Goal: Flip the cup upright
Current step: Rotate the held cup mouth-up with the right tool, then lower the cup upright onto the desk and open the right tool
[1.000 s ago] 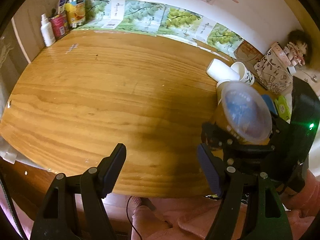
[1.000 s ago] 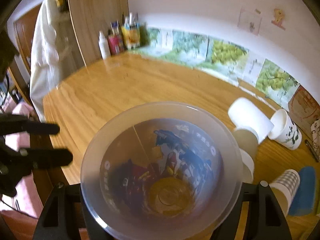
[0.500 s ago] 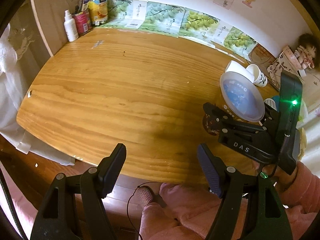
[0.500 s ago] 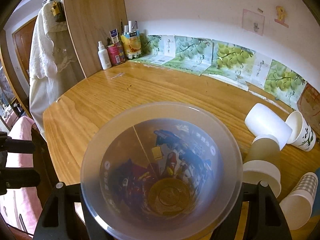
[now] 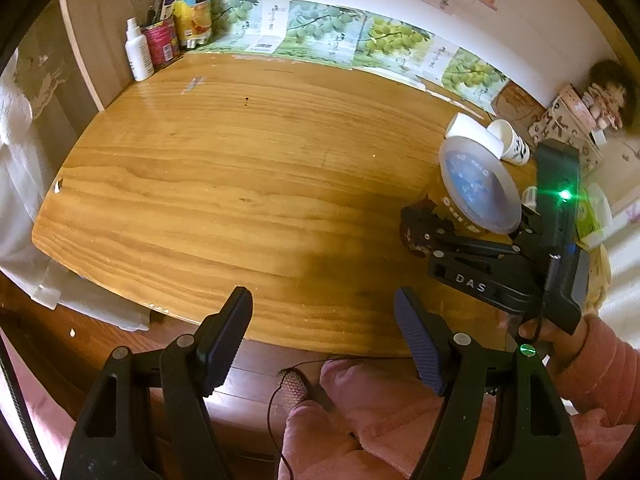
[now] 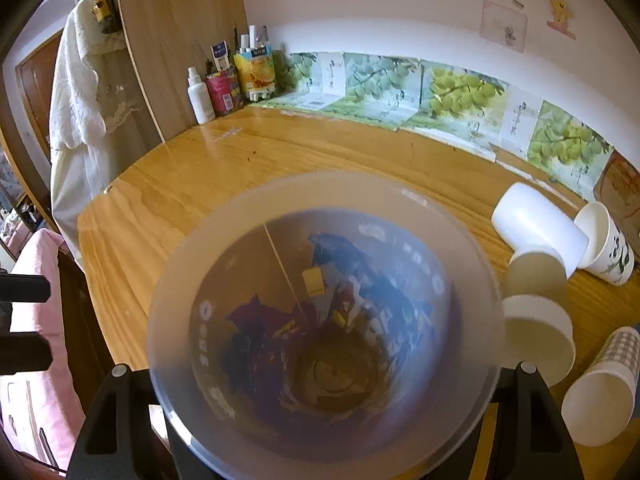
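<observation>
A clear plastic cup (image 6: 324, 320) with a printed blue and red wall fills the right wrist view, its mouth facing the camera. My right gripper (image 6: 320, 400) is shut on it, the fingers hidden behind the cup. In the left wrist view the same cup (image 5: 478, 190) sits tilted in the right gripper (image 5: 424, 228) just above the wooden table (image 5: 240, 168) at its right side. My left gripper (image 5: 322, 336) is open and empty, over the table's front edge.
Several paper cups lie or stand right of the held cup: a white one on its side (image 6: 536, 224), a panda-print one (image 6: 608, 248), a beige one (image 6: 536, 312), a checked one (image 6: 604, 384). Bottles and cartons (image 5: 168, 36) stand at the far left corner. Clutter (image 5: 576, 120) lines the right edge.
The left gripper has pulled back toward the front edge, so the table looks farther away. The right gripper still holds the cup, which has shifted slightly and blurs.
</observation>
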Available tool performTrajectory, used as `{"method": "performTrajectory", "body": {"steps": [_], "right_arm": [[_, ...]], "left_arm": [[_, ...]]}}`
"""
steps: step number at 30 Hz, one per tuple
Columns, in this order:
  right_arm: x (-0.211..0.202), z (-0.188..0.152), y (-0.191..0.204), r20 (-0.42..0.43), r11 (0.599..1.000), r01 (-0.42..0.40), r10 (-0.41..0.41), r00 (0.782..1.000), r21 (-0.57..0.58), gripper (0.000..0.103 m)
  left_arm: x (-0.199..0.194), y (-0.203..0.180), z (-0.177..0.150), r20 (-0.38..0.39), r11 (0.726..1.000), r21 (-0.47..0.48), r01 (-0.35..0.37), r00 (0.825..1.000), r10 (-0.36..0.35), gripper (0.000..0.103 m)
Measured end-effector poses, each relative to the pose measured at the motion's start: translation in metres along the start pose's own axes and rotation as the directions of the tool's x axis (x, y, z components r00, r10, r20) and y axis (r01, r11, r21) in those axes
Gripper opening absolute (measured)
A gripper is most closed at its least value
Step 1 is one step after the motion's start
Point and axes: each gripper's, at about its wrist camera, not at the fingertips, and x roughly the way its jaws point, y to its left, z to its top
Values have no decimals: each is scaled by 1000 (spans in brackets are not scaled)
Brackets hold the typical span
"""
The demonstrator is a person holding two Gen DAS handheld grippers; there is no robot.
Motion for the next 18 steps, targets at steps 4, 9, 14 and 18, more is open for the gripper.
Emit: {"method": "performTrajectory", "body": {"steps": [4,9,14,18], "right_arm": [[3,-7,3,-22,999,25,-25,999,22,79],[1,-23,7,-54,996,64,-61,997,63,81],[-7,-46,12,-94,984,103,-90,991,145,81],[-20,-69,15,-132,969,152,-127,983,195,82]], "left_arm": [[-4,-3,-3,3,999,48,-3,1000,3,77],[-7,-1,-13,-5,995,99,-3,1000,3,77],[-8,10,-26,-24,992,122,21,1000,-18,77],[-4,17,-33,-60,993,108,56,997,-50,77]]}}
